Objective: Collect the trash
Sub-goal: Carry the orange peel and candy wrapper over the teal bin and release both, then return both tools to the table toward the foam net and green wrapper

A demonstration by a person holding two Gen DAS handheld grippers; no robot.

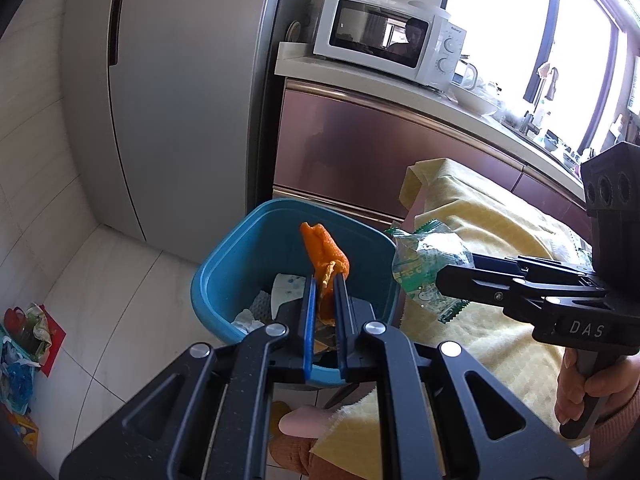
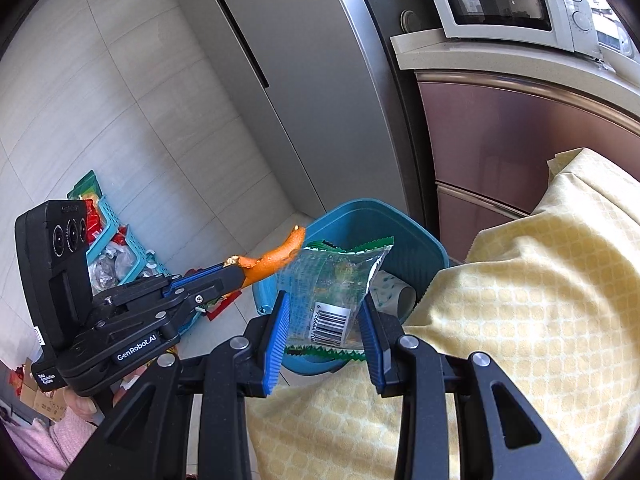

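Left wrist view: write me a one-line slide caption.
Left gripper holds orange peel over the blue bin while right gripper brings a clear snack wrapper alongside.

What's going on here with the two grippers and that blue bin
A person is clearing trash with a hand-held gripper in each hand. The left hand-held gripper is shut on an orange peel, held over the blue bin. The right hand-held gripper holds a clear green-edged snack wrapper near the bin's rim, beside the yellow tablecloth. The bin already holds a paper cup and other scraps. Neither piece has been let go yet.
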